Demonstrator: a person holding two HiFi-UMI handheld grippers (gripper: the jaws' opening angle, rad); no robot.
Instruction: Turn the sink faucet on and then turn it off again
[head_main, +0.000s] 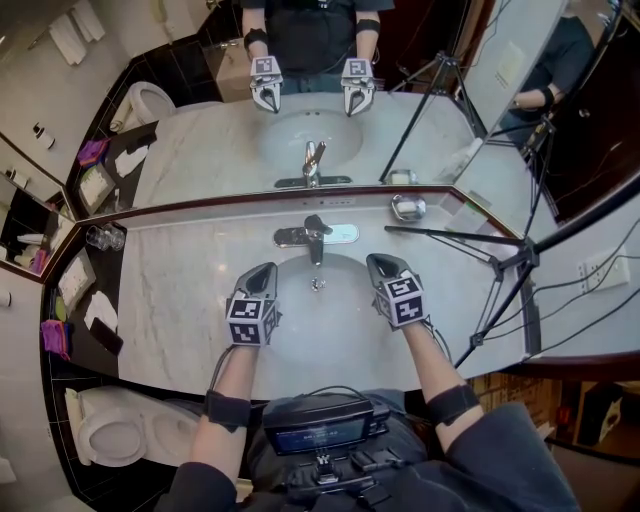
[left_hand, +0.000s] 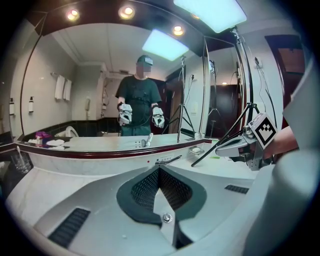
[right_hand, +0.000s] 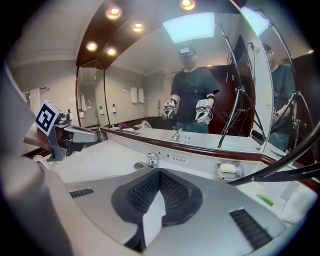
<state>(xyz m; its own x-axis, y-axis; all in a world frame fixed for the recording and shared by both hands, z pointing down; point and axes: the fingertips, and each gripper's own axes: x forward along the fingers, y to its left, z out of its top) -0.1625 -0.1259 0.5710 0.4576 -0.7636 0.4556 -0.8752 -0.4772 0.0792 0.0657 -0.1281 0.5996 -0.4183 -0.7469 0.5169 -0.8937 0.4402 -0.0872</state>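
Observation:
The chrome faucet (head_main: 314, 238) stands at the back of the white sink basin (head_main: 345, 318), its lever (head_main: 318, 223) pointing toward me. I see no stream of water under the spout. My left gripper (head_main: 264, 269) hovers over the basin's left rim, shut and holding nothing. My right gripper (head_main: 377, 262) hovers over the right rim, also shut and holding nothing. Both are short of the faucet and apart from it. In the left gripper view the lever (left_hand: 168, 160) shows just past the shut jaws (left_hand: 159, 170), with the right gripper (left_hand: 239, 145) off to the right. The right gripper view shows the faucet (right_hand: 151, 160) ahead of the shut jaws (right_hand: 160, 173).
A soap dish (head_main: 407, 207) sits right of the faucet on the marble counter (head_main: 190, 290). A black tripod (head_main: 500, 262) leans over the counter's right side. A glass (head_main: 105, 237) stands at the left end. A mirror (head_main: 200, 140) backs the counter. A toilet (head_main: 110, 430) is at lower left.

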